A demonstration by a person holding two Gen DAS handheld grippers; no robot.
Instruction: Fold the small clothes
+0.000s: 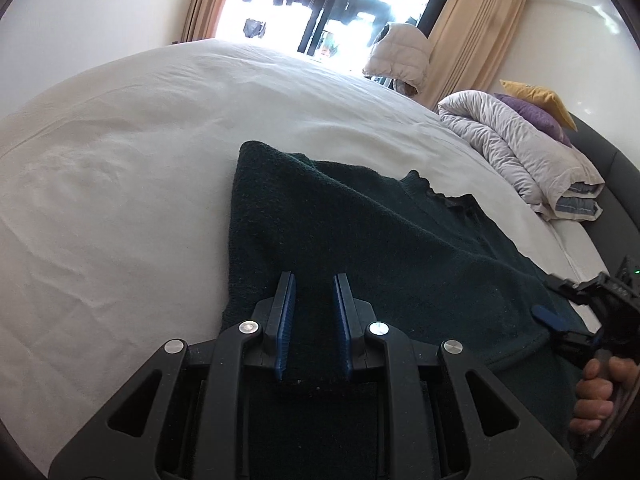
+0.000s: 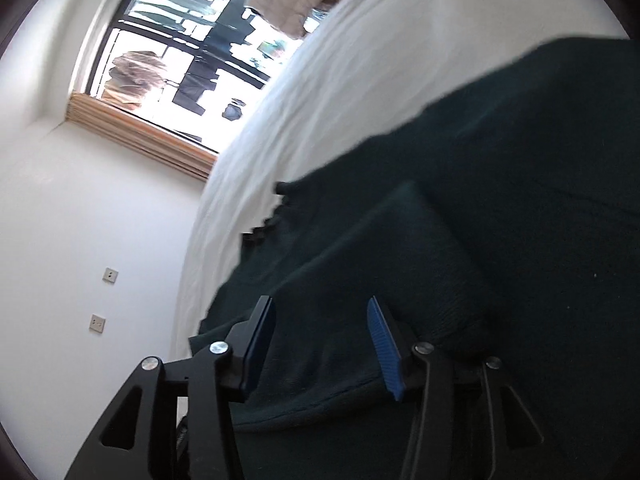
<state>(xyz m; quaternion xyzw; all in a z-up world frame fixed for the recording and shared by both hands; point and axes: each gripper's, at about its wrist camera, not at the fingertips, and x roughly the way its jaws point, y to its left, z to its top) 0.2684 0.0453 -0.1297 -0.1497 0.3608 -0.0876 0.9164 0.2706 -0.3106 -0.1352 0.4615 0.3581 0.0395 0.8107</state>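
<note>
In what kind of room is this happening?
Most likely a bedroom: a large bed with a white sheet, a rolled duvet with pillows at its head, and a curtained window.

No legible writing in either view.

We find no text, label, brand, number or sign that we can read: the dark green sweater (image 1: 360,240), the white bed (image 1: 120,160) and the wall plates (image 2: 97,323) carry no lettering we can make out.
</note>
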